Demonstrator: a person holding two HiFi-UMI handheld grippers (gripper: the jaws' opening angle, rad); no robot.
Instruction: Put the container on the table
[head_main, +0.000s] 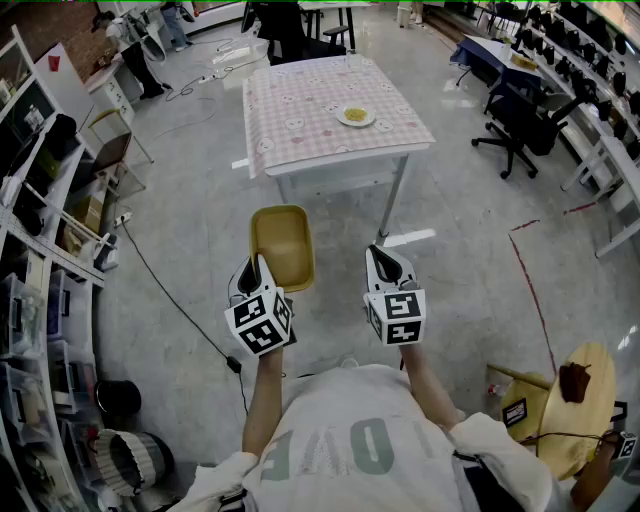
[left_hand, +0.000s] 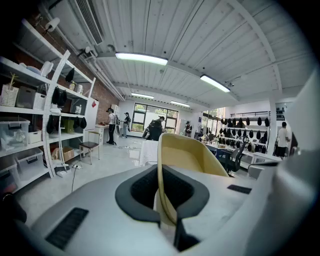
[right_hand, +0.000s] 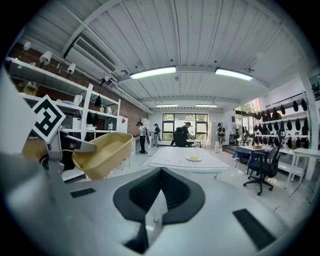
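A yellow oblong container (head_main: 281, 245) hangs in the air over the floor, short of the table. My left gripper (head_main: 262, 268) is shut on its near rim; in the left gripper view the rim (left_hand: 161, 170) runs between the closed pads and the bowl (left_hand: 187, 155) rises ahead. My right gripper (head_main: 385, 258) is beside it to the right, shut and empty, with its jaws (right_hand: 159, 200) together. In the right gripper view the container (right_hand: 102, 152) shows at the left. The table (head_main: 300, 110) ahead has a pink checked cloth and a small plate (head_main: 355, 116) on it.
Shelving (head_main: 40, 200) lines the left wall, and a cable (head_main: 170, 300) runs over the floor. A black office chair (head_main: 515, 115) and desks stand at the right. A round wooden board (head_main: 585, 400) is at the lower right. People stand far off (right_hand: 182, 132).
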